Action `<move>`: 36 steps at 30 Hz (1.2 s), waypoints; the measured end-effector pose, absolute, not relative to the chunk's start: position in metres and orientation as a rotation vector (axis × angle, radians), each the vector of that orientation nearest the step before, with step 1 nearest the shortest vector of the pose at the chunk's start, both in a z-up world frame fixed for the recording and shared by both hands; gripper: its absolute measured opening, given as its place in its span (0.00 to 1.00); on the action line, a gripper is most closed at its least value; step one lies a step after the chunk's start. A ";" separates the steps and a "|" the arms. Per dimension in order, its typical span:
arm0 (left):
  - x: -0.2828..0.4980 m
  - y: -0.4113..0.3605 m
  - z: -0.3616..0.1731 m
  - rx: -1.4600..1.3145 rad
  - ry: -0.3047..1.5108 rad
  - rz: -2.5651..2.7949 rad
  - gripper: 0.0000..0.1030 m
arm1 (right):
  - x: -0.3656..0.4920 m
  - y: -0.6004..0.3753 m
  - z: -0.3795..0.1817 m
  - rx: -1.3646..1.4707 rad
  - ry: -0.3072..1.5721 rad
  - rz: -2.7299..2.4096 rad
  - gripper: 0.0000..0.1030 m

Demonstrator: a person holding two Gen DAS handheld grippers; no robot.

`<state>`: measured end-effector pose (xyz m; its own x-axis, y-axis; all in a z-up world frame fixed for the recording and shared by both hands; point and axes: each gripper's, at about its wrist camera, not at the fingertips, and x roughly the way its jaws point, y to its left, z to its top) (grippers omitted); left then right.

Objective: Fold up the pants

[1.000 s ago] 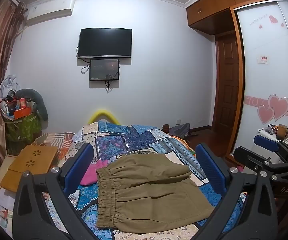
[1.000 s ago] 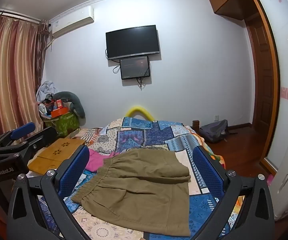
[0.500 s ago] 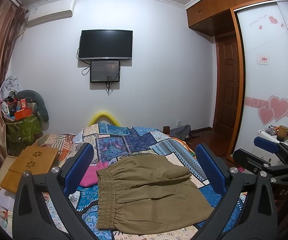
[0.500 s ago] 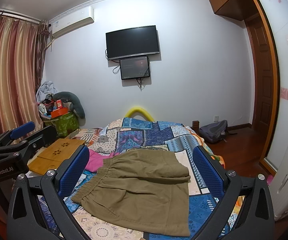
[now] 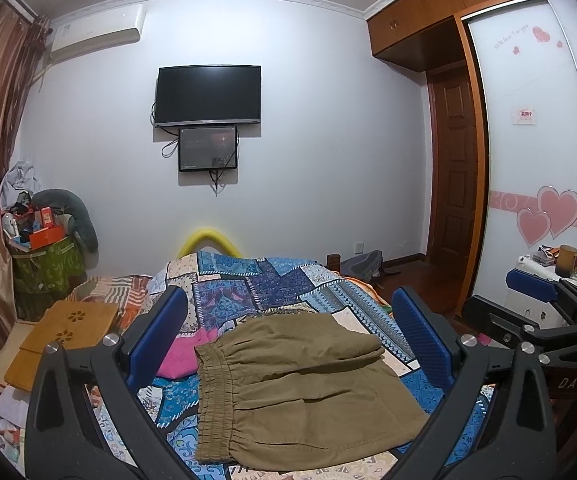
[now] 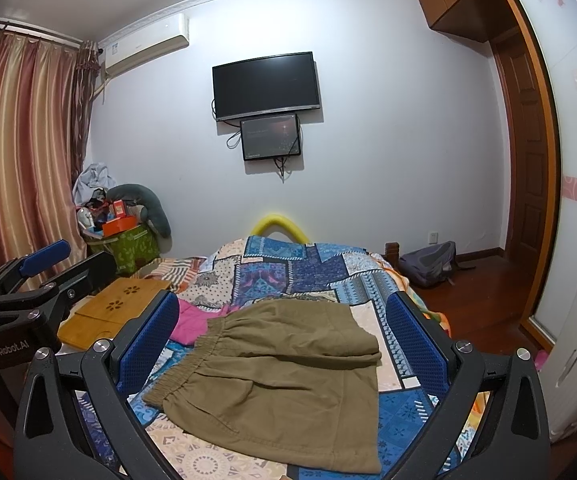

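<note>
Nearest in the left wrist view, the left gripper [image 5: 288, 334] hangs above the bed with its two blue-padded fingers [image 5: 156, 336] spread wide and nothing between them. The right gripper [image 6: 282, 336] is held the same way in its own view: jaws wide apart, empty, clear of the cloth. Each tool shows at the edge of the other's picture, the right one at the right edge of the left view, the left one at the left edge of the right view.

Just beyond the fingertips lie the olive-brown folded cloth pants [image 5: 292, 384], flat on the blue patchwork bedspread [image 5: 248, 284]. Their gathered elastic waistband [image 5: 212, 400] faces left, and the legs are doubled over so the upper layer ends in a fold on the right. The garment rests near the bed's near right part, touched by neither gripper.

Touching the waistband's far left corner is a crumpled pink garment [image 5: 182, 356]. Left of that, a light wooden lap tray with flower-shaped cutouts [image 5: 64, 336] sits near the bed's left edge.

Farther off, a yellow curved foam tube [image 5: 208, 240] rises behind the bed. A green fabric bin heaped with clutter [image 5: 46, 268] stands in the far left corner beside striped reddish curtains [image 6: 16, 152]. On the far wall hangs a black flat television [image 5: 208, 94] with a smaller dark screen [image 5: 207, 149] beneath it.
</note>
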<state>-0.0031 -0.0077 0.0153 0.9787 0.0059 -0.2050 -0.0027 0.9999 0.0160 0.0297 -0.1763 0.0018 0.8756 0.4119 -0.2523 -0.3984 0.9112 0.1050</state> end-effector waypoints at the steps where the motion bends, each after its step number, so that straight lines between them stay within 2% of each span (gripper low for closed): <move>1: -0.003 -0.008 0.015 0.021 0.205 0.004 1.00 | 0.030 -0.176 0.002 0.050 0.273 0.423 1.00; 21: 0.013 -0.001 0.008 0.020 0.240 0.002 1.00 | 0.043 -0.173 -0.007 0.046 0.302 0.423 1.00; 28: 0.061 0.023 -0.013 -0.022 0.343 0.003 1.00 | 0.074 -0.176 -0.025 0.001 0.344 0.390 1.00; 36: 0.145 0.060 -0.071 -0.002 0.542 0.104 1.00 | 0.138 -0.183 -0.078 -0.129 0.501 0.328 1.00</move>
<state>0.1447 0.0602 -0.0713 0.8516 0.0979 -0.5150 -0.0989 0.9948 0.0257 0.1380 -0.1829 -0.0783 0.8263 0.2764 -0.4907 -0.3389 0.9399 -0.0413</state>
